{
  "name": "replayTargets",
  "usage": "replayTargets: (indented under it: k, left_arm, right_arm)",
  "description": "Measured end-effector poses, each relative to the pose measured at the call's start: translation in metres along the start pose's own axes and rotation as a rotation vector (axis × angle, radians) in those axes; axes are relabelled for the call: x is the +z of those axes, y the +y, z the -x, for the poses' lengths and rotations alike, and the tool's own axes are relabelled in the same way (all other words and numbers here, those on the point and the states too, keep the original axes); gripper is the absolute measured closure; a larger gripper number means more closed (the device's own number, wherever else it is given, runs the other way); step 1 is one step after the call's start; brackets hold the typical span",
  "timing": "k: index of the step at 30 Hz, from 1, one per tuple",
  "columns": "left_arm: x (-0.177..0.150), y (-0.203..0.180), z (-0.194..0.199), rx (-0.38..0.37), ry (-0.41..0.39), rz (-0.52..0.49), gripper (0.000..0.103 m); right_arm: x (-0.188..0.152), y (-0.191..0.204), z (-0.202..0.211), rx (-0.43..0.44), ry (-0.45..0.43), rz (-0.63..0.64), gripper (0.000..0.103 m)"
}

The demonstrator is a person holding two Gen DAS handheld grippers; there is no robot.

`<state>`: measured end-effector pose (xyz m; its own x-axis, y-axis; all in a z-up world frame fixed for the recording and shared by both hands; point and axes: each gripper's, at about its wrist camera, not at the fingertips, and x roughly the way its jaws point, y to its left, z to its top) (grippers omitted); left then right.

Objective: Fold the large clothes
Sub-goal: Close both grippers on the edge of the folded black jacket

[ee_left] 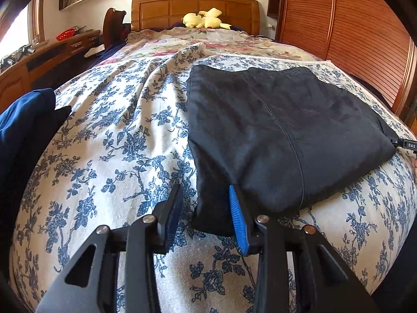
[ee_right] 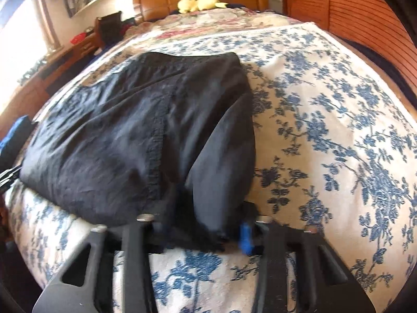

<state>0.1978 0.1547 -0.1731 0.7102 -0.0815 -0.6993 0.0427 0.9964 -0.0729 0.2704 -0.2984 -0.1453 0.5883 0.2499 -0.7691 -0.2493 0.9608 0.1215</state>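
Folded black garment lying on a bed covered by a blue-floral bedspread, right of centre in the left wrist view and left of centre in the right wrist view. Left gripper: jaws open, the near corner of the garment lying between them with a gap on the left side. Right gripper: garment edge bunched between the jaws; blur and cloth hide the fingers, so their state cannot be told. Yellow plush toy at the wooden headboard, top centre.
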Motion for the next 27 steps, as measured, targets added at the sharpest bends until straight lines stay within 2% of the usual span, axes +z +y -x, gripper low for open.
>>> replayTargets:
  k: [1,4,7,10,16,22,27]
  left_arm:
    - [0.001,0.000,0.000,-0.026,-0.003,0.003,0.087]
    - [0.003,-0.002,0.005,-0.037,-0.013,0.001,0.099]
    - [0.004,-0.007,0.015,-0.029,-0.023,0.003,0.101]
    - [0.003,-0.017,0.034,-0.034,-0.044,-0.005,0.101]
    - [-0.005,-0.038,0.079,-0.073,-0.072,-0.017,0.101]
    - [-0.032,-0.061,0.112,-0.101,-0.077,-0.028,0.101]
    - [-0.046,-0.070,0.119,-0.092,-0.053,-0.038,0.100]
  right_arm:
    - [0.000,0.002,0.002,-0.003,-0.007,0.009,0.086]
    - [0.004,0.005,0.011,0.005,-0.042,-0.001,0.092]
    - [0.007,0.004,0.026,0.023,-0.101,-0.017,0.094]
    - [0.009,-0.004,0.040,0.078,-0.124,-0.065,0.096]
    - [0.015,-0.010,0.087,0.079,-0.183,-0.039,0.096]
    - [-0.014,-0.017,0.138,0.070,-0.197,-0.011,0.096]
    - [-0.043,-0.028,0.155,0.056,-0.167,-0.008,0.096]
